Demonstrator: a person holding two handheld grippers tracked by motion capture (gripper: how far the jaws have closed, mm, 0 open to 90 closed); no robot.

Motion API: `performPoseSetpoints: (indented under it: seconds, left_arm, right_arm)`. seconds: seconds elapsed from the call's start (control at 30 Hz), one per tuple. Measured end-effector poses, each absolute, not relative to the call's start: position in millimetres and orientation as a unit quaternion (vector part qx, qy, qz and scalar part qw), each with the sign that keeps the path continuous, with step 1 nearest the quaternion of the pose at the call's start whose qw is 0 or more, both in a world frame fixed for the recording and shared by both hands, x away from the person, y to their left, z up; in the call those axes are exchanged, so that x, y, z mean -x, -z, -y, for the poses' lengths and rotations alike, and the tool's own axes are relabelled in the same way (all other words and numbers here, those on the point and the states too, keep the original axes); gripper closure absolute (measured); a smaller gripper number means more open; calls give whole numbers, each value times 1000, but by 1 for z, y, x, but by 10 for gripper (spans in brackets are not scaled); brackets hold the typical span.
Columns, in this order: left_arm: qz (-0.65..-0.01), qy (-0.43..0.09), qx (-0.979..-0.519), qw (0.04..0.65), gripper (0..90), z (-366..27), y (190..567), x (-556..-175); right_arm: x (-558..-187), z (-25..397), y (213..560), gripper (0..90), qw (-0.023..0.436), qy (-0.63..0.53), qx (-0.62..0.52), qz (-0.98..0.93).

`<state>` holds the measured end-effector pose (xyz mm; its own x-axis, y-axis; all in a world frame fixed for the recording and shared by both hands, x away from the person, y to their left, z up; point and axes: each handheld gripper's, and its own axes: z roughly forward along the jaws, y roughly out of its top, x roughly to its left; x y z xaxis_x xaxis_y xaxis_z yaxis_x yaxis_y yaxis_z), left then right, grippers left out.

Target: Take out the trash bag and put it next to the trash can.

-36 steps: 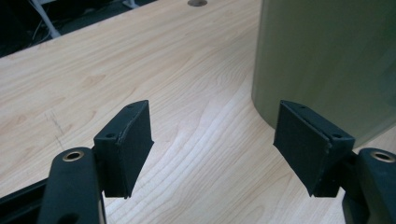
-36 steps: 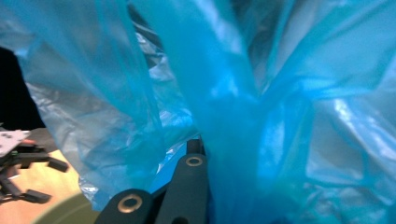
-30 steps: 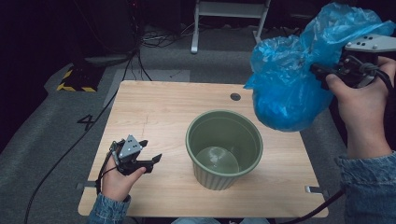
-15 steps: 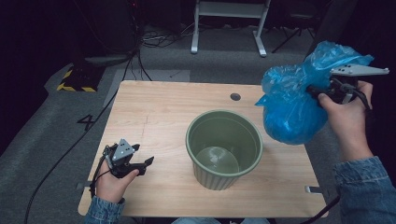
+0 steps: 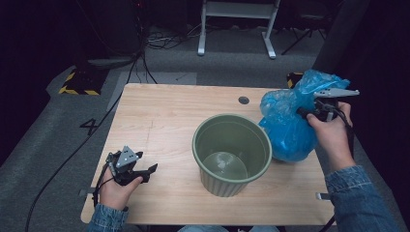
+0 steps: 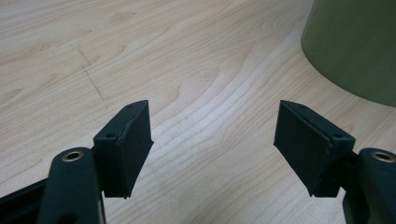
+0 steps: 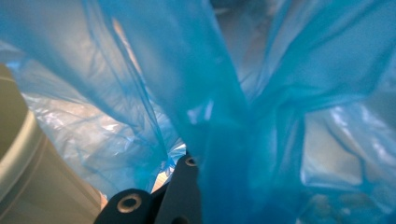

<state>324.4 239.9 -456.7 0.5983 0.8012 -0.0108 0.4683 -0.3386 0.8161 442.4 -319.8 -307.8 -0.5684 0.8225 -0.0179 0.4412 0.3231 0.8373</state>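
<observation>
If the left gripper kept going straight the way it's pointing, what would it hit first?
Probably bare table; the left gripper is open, with the green bin off to its right, so it may pass beside it.

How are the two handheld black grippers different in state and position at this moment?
The left gripper has its jaws wide apart with nothing between them; the right gripper is shut on the crumpled blue plastic bag. The left one sits low over the wooden table; the right one is held higher, beside the green ribbed bin. A hand holds each.
</observation>
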Motion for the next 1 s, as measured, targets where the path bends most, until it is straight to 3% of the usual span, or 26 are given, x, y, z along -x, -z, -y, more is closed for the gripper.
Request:
performPoseSetpoints:
  seconds: [0.17,0.23,0.33,0.37,0.4,0.53,0.7,1.0]
  left_arm:
    - [-397,-199,-795,413,270,-240,456,-324]
    - [-397,-198,-794,415,270,-240,457,-324]
    - [-399,-197,-792,418,270,-240,458,-324]
    - [-399,-197,-792,418,270,-240,458,-324]
    - [-398,-198,-792,417,270,-240,458,-325]
    - [-399,-194,-792,419,270,-239,458,-325]
    - [-399,-194,-793,419,270,-238,457,-325]
    - [-398,-190,-793,420,270,-236,457,-325]
  right_arm:
    - [-450,307,325,870,214,-423,-396,-787]
    - [-456,303,338,808,194,-420,-399,-792]
    - [-458,300,349,583,188,-413,-411,-791]
    - [-458,300,349,583,188,-413,-411,-791]
    - [-457,301,351,449,186,-415,-421,-785]
    - [-448,304,348,353,203,-410,-417,-786]
    - [-415,323,331,296,214,-414,-411,-783]
    - [-375,352,320,295,191,-376,-430,-798]
